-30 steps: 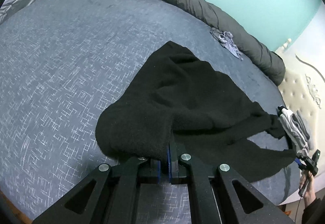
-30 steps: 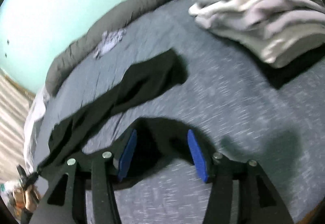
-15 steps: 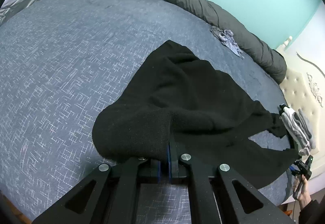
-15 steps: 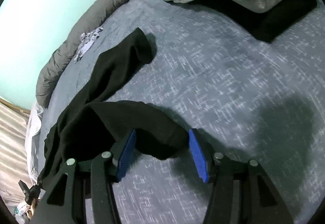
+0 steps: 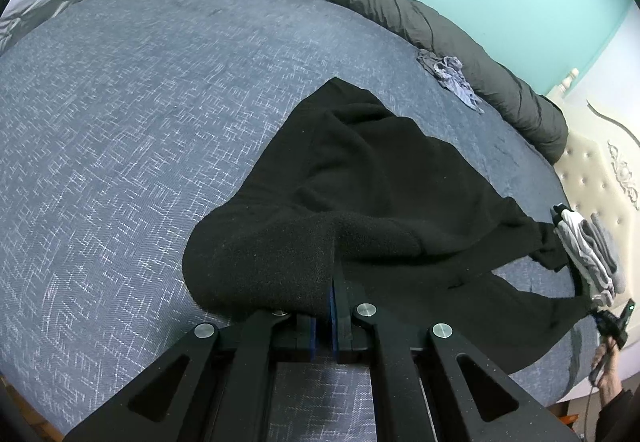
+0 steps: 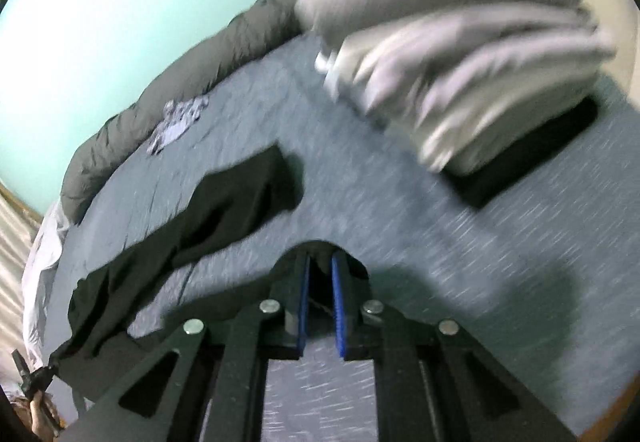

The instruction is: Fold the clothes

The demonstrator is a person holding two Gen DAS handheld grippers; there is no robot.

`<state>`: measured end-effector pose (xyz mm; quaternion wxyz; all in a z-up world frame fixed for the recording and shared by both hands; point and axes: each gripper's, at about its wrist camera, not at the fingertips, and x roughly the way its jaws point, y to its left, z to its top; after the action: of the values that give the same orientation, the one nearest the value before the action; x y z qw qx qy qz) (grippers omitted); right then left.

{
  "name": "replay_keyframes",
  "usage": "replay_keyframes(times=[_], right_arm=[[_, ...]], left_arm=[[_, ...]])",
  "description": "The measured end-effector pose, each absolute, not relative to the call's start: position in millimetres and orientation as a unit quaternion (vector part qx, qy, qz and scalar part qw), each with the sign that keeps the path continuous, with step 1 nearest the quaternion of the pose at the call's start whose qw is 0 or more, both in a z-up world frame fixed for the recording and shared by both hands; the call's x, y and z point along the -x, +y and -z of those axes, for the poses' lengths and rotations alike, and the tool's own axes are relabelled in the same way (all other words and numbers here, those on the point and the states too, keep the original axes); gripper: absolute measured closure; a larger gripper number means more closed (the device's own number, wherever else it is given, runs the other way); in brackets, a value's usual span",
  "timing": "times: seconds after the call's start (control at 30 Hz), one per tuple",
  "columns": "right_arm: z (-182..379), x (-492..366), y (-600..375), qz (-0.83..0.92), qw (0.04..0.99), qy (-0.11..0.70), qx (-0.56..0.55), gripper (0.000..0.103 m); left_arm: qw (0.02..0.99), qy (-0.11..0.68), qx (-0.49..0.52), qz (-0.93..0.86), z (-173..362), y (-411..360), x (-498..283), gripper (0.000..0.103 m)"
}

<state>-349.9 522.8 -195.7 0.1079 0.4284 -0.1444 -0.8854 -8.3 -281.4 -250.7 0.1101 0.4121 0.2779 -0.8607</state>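
1 blk garment (image 5: 360,177), 1 folded stack (image 6: 460,53)

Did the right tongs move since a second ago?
Yes. The right tongs have just closed on the black garment and pulled back from the folded stack, which shows lower and smaller now.

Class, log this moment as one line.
left gripper: shut on black fleece garment | right gripper: jaws just closed on its hem

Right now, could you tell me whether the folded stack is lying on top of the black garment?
No, the folded stack sits apart from the black garment, with bare bed between.
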Motion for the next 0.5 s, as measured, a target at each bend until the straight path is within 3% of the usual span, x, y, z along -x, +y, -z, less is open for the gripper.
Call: replay_keyframes(times=[0.13,0.37,0.5], right_arm=[[176,352,533,0.89,0.097,-0.104,-0.433,0.093],[218,363,522,0.867,0.067,-0.058,-0.49,0.092],[234,362,523,0.864,0.038,-0.061,-0.498,0.083]], left_arm=[[0.109,0.28,-0.411,0.861,250,-281,8,0.099],[0.112,0.279,-0.418,0.857,256,-275,10,0.099],[0.111,0.277,-0.426,0.854,259,-273,10,0.098]])
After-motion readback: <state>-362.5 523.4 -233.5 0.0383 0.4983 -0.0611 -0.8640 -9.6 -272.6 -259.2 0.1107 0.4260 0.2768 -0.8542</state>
